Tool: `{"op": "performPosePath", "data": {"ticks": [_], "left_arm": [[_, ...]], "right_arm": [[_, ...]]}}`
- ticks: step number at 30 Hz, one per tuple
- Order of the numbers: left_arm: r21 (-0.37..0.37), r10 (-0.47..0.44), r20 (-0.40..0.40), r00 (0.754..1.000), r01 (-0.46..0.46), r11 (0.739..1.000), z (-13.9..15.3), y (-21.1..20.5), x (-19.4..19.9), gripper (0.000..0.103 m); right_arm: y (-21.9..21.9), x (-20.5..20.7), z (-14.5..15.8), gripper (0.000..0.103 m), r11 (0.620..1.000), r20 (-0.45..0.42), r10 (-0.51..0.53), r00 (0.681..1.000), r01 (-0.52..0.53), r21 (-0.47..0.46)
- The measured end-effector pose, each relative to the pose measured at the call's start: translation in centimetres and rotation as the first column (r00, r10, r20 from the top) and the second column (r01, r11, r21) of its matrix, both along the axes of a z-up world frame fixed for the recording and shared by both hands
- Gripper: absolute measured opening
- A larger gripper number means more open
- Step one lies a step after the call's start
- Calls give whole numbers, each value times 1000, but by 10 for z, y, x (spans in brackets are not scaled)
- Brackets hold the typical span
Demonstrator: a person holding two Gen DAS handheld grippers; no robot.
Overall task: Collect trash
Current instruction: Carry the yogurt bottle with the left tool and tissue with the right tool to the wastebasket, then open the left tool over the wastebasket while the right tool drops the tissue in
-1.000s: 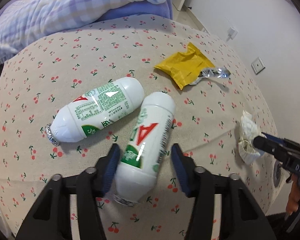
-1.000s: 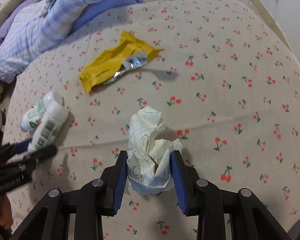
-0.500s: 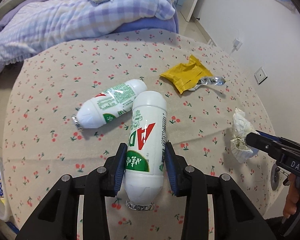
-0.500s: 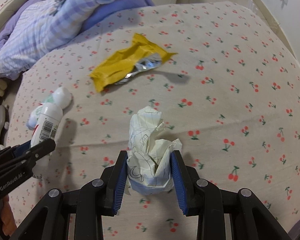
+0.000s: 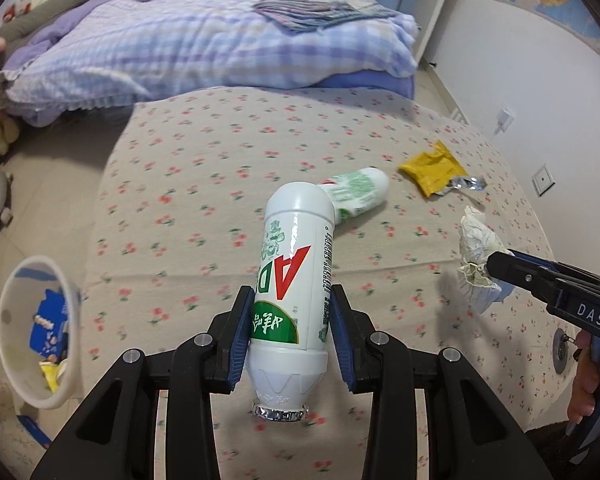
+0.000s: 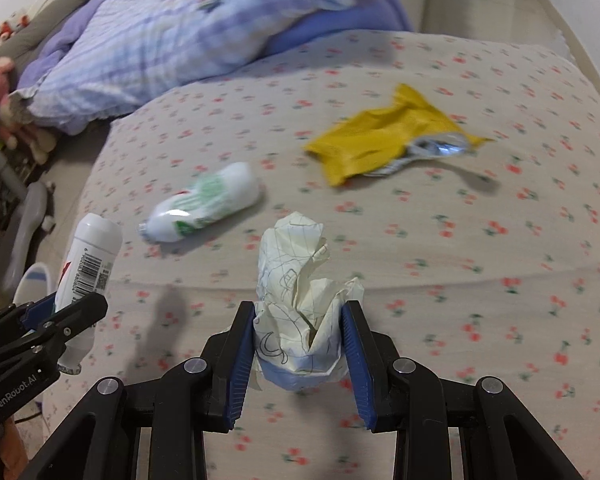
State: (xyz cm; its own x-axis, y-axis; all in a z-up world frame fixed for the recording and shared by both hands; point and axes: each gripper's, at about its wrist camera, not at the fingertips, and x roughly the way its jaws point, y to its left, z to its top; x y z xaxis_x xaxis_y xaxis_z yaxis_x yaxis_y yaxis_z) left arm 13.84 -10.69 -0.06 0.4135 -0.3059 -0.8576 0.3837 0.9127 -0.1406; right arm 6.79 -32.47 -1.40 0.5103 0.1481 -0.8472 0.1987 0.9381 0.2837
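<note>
the person is carrying two pieces of trash at once. the left gripper is holding a white drink bottle clear of the bed, its jaws partly closed and pressing on the bottle's lower body, foil-sealed mouth pointing back at the camera. the right gripper is holding a crumpled paper wad, its jaws partly closed on the wad's two sides.

judging by the task, the pick-up step is done and the carry to the bin is in hand. a white waste bin, already holding some wrappers, is standing at about 9 o'clock of the left gripper, low beside the bed. the next move likely calls for swinging both loads over its mouth and letting go, one after the other so they do not collide.

a second bottle and a yellow snack wrapper are lying on the cherry-print bedsheet, at 11 and 1 o'clock of the wad. a checked purple quilt is heaped at 12 o'clock, with pale walls and a tiled floor around.
</note>
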Motion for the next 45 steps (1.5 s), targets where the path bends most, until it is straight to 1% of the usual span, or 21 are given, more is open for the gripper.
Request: {"op": "performPosePath", "data": {"ticks": [5, 11, 22, 26, 29, 32, 34, 35, 37, 40, 42, 43, 44, 45], "left_arm": [[2, 67, -2, 998, -67, 998, 1, 40, 3, 39], [4, 144, -5, 990, -144, 990, 0, 87, 8, 39], [14, 292, -32, 956, -292, 956, -11, 177, 11, 40], [9, 358, -57, 932, -358, 933, -18, 211, 15, 40], [7, 417, -85, 905, -418, 908, -25, 235, 23, 40], [9, 453, -109, 885, -455, 890, -34, 251, 32, 40], [2, 467, -124, 876, -470, 882, -40, 258, 39, 40], [-3, 469, -133, 873, -473, 881, -43, 260, 42, 40], [-21, 458, -141, 877, -466, 885, -46, 260, 44, 40], [-48, 415, -152, 897, -426, 903, -49, 254, 50, 41], [-30, 399, -182, 899, -411, 911, -54, 250, 54, 44], [-8, 403, -206, 892, -413, 911, -59, 249, 56, 61], [5, 413, -213, 886, -421, 907, -61, 249, 55, 79], [17, 431, -205, 879, -437, 899, -61, 250, 54, 83]], "right_arm": [[30, 11, 3, 38, 999, 11, 48, 999, -48, -4], [66, 24, 4, 38, 994, 18, 109, 994, -108, -22], [131, 48, -2, 38, 978, 12, 204, 979, -204, -43], [154, 55, -4, 38, 970, 11, 239, 971, -238, -48], [172, 60, -6, 38, 963, 9, 263, 965, -263, -58], [190, 66, -9, 38, 956, 4, 289, 957, -288, -60], [197, 69, -9, 38, 952, 5, 300, 954, -300, -60], [201, 70, -10, 38, 951, 5, 305, 952, -304, -61], [207, 73, -10, 38, 948, 5, 313, 950, -312, -60], [214, 76, -12, 38, 946, 4, 318, 948, -318, -59], [217, 78, -14, 38, 945, 2, 321, 947, -321, -62], [218, 78, -14, 38, 945, 2, 322, 947, -321, -63], [219, 79, -14, 38, 945, 2, 322, 947, -322, -63], [220, 79, -14, 38, 945, 2, 323, 946, -322, -63]]}}
